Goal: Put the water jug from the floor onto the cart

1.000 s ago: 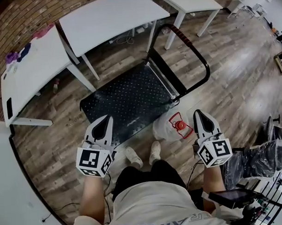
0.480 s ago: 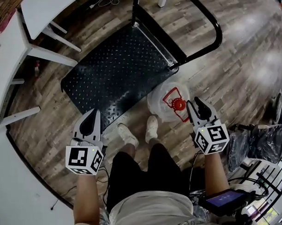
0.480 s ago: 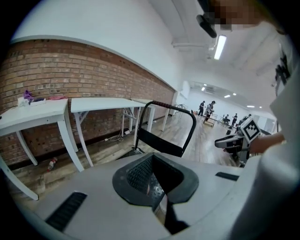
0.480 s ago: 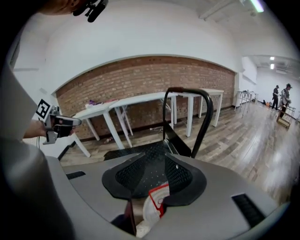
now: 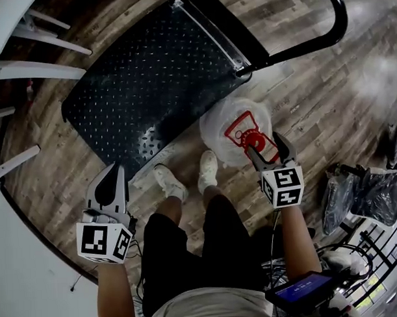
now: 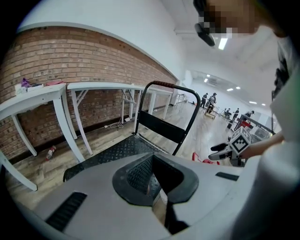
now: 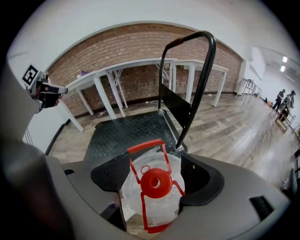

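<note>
The water jug [image 5: 236, 128] is clear plastic with a red cap [image 7: 156, 182] and a red carry handle. It stands on the wood floor just off the near right corner of the black cart deck [image 5: 137, 79]. My right gripper [image 5: 265, 148] is open; its jaws have just been opening. They hover at the jug's near side, with the cap and neck showing between them [image 7: 154, 174] and the pads not pressing. My left gripper [image 5: 111, 177] is shut and empty, low at the left and far from the jug. Its jaws [image 6: 154, 180] point toward the cart.
The cart's black push handle [image 5: 337, 20] rises at the far side of the deck. White table legs [image 5: 33, 69] stand at the left. The person's feet in white shoes [image 5: 170, 181] are between the grippers. Plastic-wrapped items [image 5: 375, 194] lie at the right.
Both grippers have dropped toward the floor and the view has closed in. The right gripper went from shut to open and reached the jug's top. The left stayed shut.
</note>
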